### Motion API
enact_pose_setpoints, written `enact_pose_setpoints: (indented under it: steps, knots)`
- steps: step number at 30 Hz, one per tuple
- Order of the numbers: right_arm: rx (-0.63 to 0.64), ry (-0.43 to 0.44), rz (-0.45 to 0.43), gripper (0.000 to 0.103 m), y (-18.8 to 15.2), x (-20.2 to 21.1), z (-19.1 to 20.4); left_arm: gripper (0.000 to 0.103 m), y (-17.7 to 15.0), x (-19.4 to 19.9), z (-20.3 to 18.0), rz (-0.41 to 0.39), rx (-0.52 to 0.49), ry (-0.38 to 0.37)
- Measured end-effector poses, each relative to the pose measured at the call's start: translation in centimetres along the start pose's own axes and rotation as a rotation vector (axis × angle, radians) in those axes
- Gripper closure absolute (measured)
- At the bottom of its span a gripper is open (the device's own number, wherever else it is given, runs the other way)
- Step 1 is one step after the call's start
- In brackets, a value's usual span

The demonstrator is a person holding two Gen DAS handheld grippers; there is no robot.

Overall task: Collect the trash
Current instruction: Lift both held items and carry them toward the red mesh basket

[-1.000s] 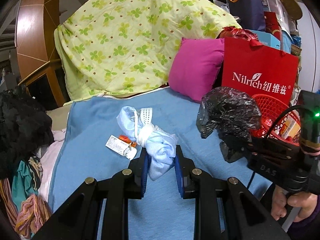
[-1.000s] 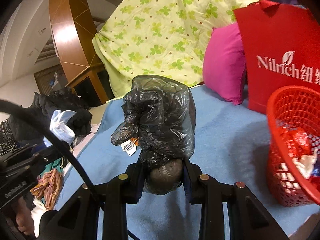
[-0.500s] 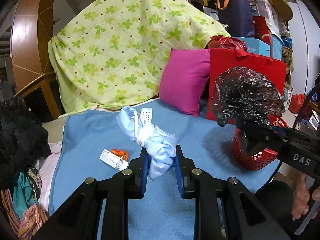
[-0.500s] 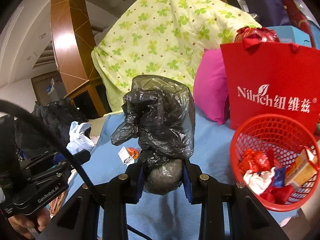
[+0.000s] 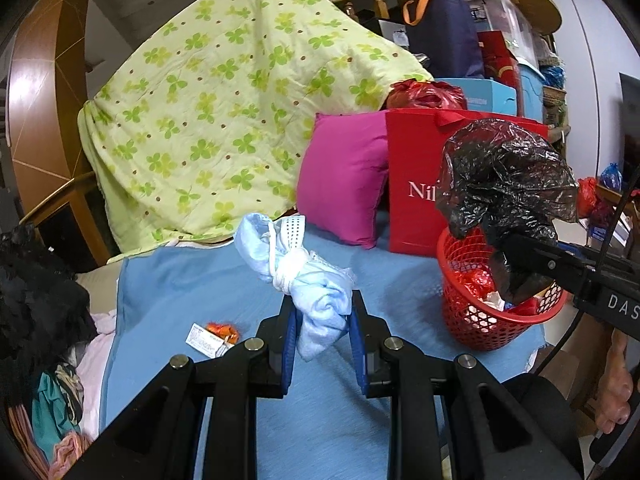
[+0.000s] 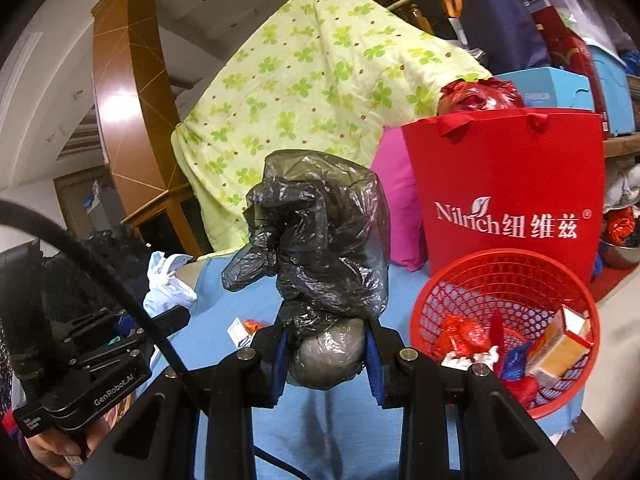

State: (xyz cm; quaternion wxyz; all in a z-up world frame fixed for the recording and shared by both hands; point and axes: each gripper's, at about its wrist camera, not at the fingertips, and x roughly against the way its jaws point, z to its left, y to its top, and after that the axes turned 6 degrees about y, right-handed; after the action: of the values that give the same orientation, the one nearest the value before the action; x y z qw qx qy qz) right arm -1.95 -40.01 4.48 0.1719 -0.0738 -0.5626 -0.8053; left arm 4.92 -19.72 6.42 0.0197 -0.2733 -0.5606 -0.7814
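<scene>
My left gripper [image 5: 323, 332] is shut on a knotted light-blue bundle of masks [image 5: 304, 276] and holds it above the blue blanket [image 5: 192, 292]. My right gripper [image 6: 326, 354] is shut on a tied black plastic bag [image 6: 320, 248]; in the left wrist view that bag [image 5: 504, 184] hangs over the red mesh basket [image 5: 480, 324]. The basket [image 6: 472, 280] stands at the blanket's right edge and holds wrappers and a small box. A white packet [image 5: 204, 338] and an orange wrapper [image 5: 224, 330] lie on the blanket at the left.
A red paper bag [image 6: 508, 184] and a magenta pillow [image 5: 344, 184] stand behind the basket. A green clover quilt [image 5: 224, 120] is draped at the back. Dark clothes [image 5: 36, 304] pile up at the left. The blanket's right edge drops to the floor.
Both grippers have risen and pulled back while keeping their loads. The black bag has moved right, from beside the basket to above it. The basket shows more fully in both views.
</scene>
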Motion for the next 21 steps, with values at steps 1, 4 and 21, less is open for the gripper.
enact_pose_setpoints:
  steps: [1, 4, 21]
  knots:
    - [-0.003, -0.004, -0.004, 0.069, 0.0, 0.2, -0.2, 0.077, 0.1, 0.0, -0.2, 0.0, -0.003, -0.004]
    - [-0.01, -0.009, -0.009, 0.069, 0.1, 0.6, -0.6, 0.077, 0.5, -0.1, -0.8, -0.003, -0.016, -0.01]
    - [-0.064, -0.067, -0.044, 0.069, 0.3, 2.6, -3.2, 0.077, 1.6, -0.5, -3.6, 0.001, -0.057, -0.049]
